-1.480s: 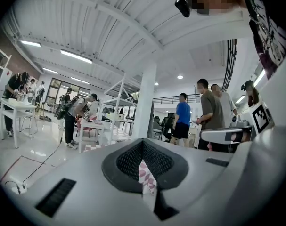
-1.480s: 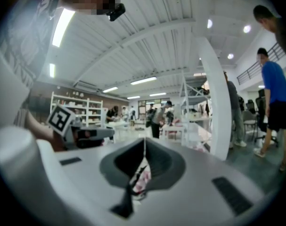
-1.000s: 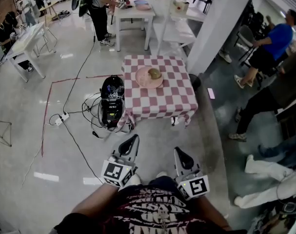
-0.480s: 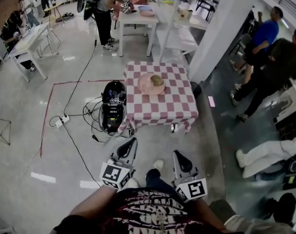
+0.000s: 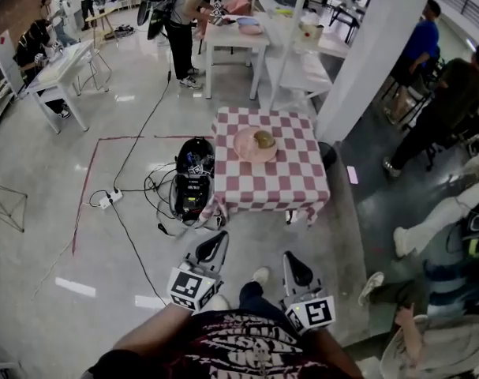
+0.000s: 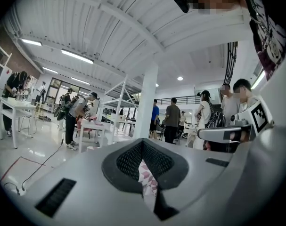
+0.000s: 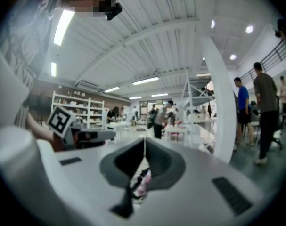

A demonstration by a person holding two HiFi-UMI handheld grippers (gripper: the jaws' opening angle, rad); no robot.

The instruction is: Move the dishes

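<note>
Not started: both tools clenched, holding nothing.
My left gripper point(image 5: 213, 247) and right gripper point(image 5: 295, 267) are closed and empty near my body; the plate point(image 5: 247, 148), bowl point(image 5: 263, 139) on it, waits untouched on the table point(image 5: 278, 184) well ahead.

A checkered bench point(image 5: 272, 174) stands at upper centre; a pink plate point(image 5: 252, 145) lies on its far half, bearing a brownish lump point(image 5: 263, 139).
</note>
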